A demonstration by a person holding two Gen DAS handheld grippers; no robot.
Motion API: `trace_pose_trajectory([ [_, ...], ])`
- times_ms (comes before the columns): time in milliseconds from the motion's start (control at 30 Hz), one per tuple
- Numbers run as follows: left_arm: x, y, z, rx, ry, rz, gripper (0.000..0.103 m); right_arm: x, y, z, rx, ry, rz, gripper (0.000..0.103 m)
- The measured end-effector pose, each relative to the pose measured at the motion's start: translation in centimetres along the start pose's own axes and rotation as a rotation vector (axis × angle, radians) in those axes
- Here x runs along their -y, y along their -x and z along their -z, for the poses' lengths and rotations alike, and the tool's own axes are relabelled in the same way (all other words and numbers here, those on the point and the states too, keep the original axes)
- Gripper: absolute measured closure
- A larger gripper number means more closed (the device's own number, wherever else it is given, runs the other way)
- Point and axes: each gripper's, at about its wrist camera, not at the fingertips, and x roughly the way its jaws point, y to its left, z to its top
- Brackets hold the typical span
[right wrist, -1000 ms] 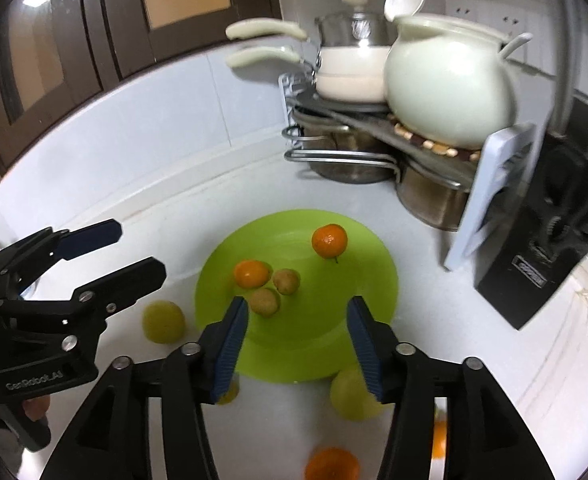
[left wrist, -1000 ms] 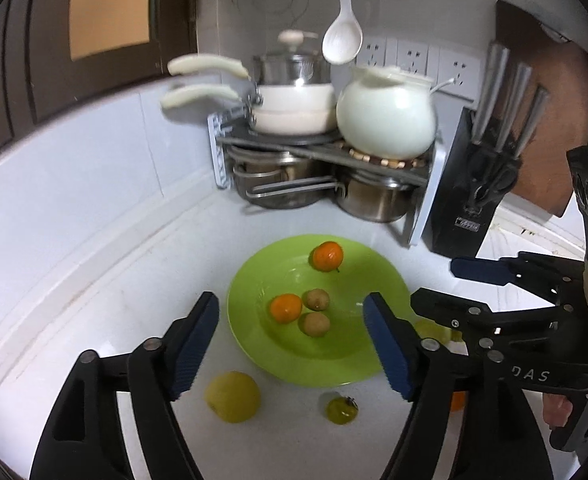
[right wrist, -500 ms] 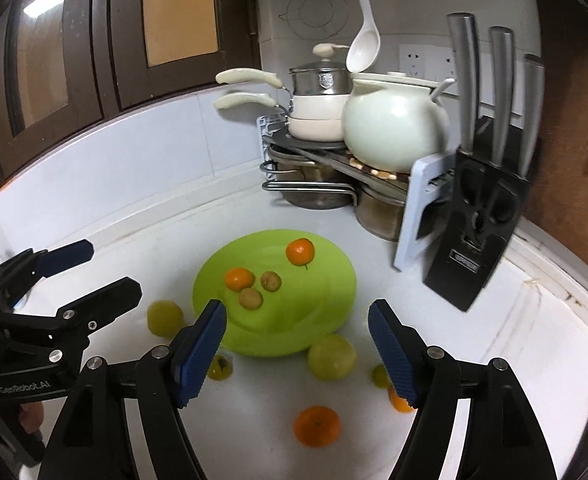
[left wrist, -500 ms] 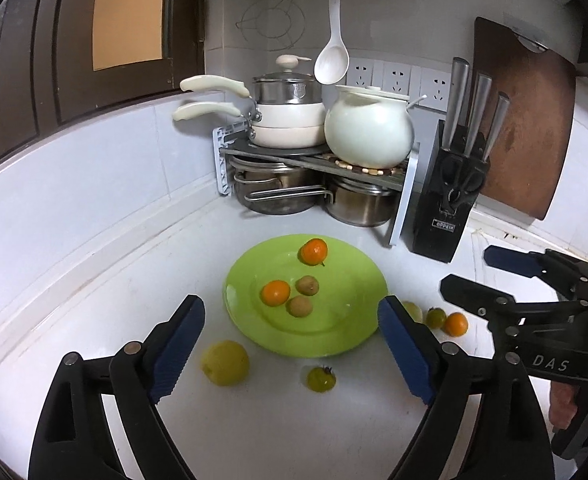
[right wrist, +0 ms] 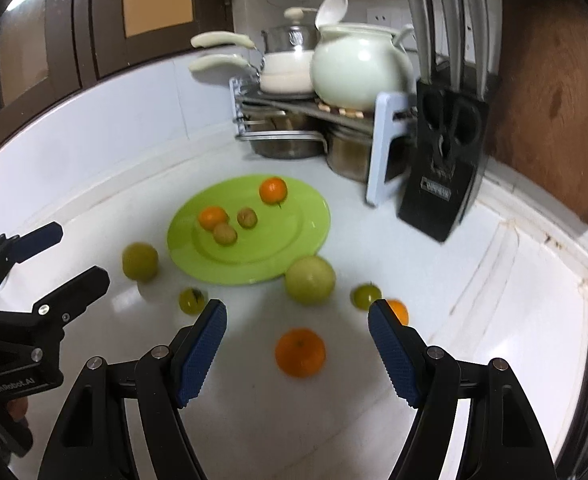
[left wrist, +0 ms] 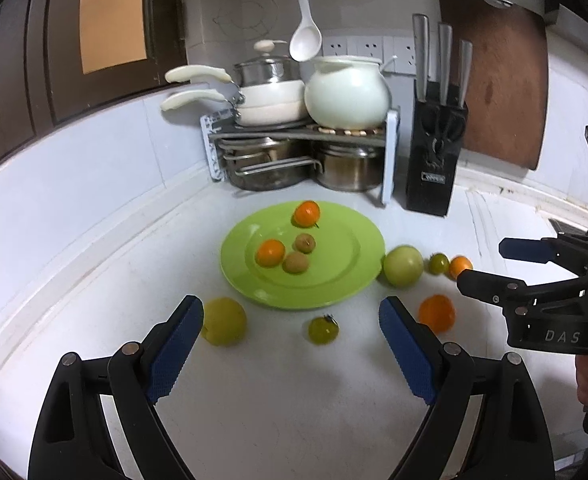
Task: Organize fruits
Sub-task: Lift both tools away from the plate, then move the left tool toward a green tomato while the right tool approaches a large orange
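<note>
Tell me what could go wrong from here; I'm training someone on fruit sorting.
Round fruit may roll: the large orange lies loose on the smooth counter, and a nudge from the open right gripper could send it off. The two grippers work close together, so the left gripper, near the small green tomato, could bump the right.

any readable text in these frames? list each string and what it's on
"DAS": side of the right gripper body, cut off by the frame edge.
"GenRobot.AI": side of the left gripper body, soft but legible.
Label on the knife block: brand plate present, too blurred to read in either view.
Nothing else carries text.
</note>
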Motion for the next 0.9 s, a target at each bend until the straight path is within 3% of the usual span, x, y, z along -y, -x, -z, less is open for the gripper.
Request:
trace_pose_trajectory([
  [400, 0.9, -2.8, 2.7, -0.079, -0.049, 0.030, 0.014, 0.2, -1.6, 2.8, -0.073, -0.023, 0.014, 0.029],
  [900, 1.2, -7.7, 3.0, -0.163, -0.057, 0.069, 0.030, 0.3, -4.7, 3.3, -0.125, -0.026, -0.006, 0.034],
])
